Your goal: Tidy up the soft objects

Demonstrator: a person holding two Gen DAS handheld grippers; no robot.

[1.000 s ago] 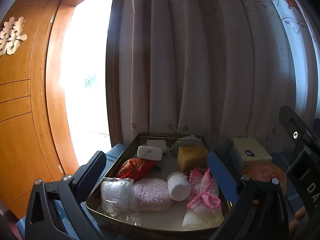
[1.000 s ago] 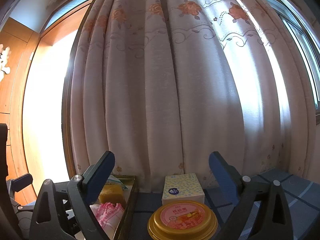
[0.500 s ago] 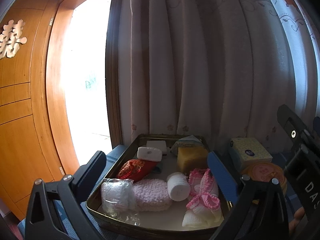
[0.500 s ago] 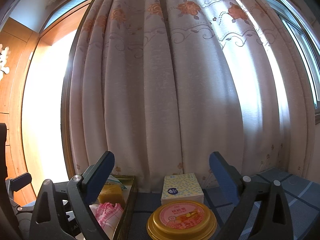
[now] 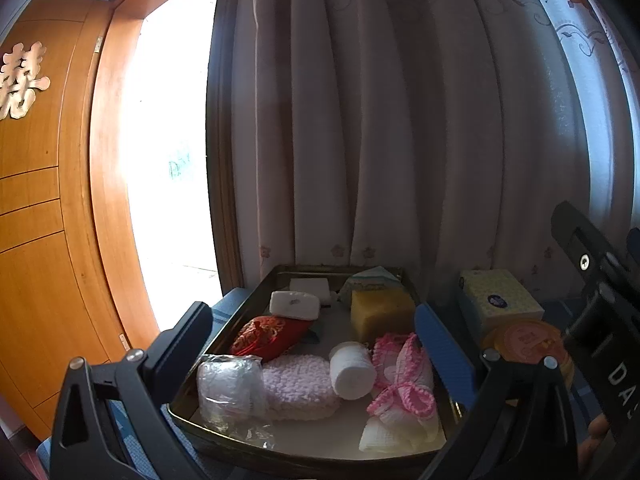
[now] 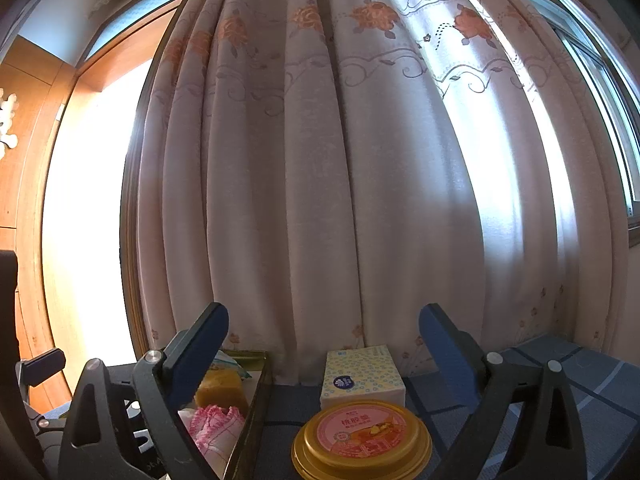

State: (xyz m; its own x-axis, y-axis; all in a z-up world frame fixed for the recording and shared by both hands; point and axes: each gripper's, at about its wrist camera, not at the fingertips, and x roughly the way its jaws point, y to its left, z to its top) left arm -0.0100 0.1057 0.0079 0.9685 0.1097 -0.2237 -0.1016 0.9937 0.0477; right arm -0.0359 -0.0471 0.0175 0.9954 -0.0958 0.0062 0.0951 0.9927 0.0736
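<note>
Little has shifted in the last second: both grippers hang almost where they were, fingers spread wide and empty. Against the curtain [image 6: 320,200], the metal tray [image 5: 224,328] holds the soft items and lies straight ahead of the left gripper [image 5: 312,340], the nearer one. The right gripper [image 6: 324,344] faces the tissue pack [image 6: 362,376] and gold tin [image 6: 362,436]. Nearest the left fingers, the white roll [image 5: 352,370] lies with its long axis pointing away.
</note>
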